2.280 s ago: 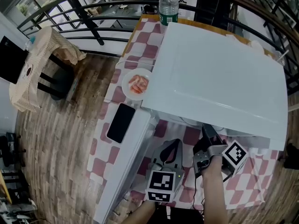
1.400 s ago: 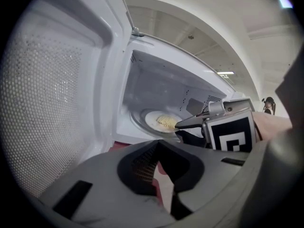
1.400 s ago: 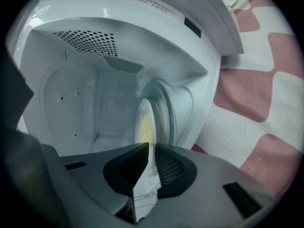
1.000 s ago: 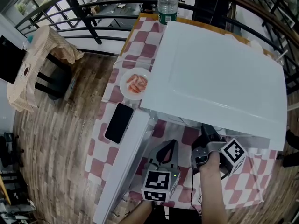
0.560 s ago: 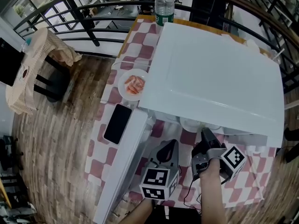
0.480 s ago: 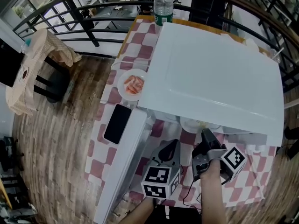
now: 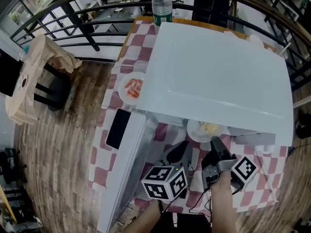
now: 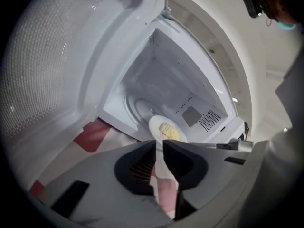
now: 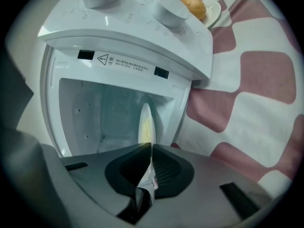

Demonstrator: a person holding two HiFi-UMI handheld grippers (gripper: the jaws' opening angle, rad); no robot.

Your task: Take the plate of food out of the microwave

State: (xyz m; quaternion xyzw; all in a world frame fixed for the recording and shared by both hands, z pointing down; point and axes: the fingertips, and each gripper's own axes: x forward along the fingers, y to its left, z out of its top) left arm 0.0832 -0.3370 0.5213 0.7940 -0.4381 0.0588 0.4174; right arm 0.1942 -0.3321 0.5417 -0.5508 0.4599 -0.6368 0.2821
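The white plate of yellow food [image 7: 206, 130] pokes out from the open front of the white microwave [image 7: 218, 67], just above the checkered cloth. My right gripper [image 7: 214, 141] is shut on its near rim; in the right gripper view the plate [image 9: 145, 122] stands edge-on between the closed jaws of the right gripper [image 9: 151, 146]. My left gripper [image 7: 183, 147] hovers left of the plate, its jaws opening with a narrow gap and nothing between them. In the left gripper view the plate [image 8: 166, 129] lies just beyond the left gripper [image 8: 159, 144], in front of the cavity.
The microwave door [image 7: 124, 174] hangs open at the left. A plate of pink food [image 7: 131, 87], a black phone [image 7: 114, 128] and a bottle [image 7: 161, 4] are on the table. A small plate with a round orange item [image 9: 197, 6] sits past the microwave.
The plate has slid further out of the microwave toward me, with the right gripper on its rim. The left gripper has tilted and shifted slightly right.
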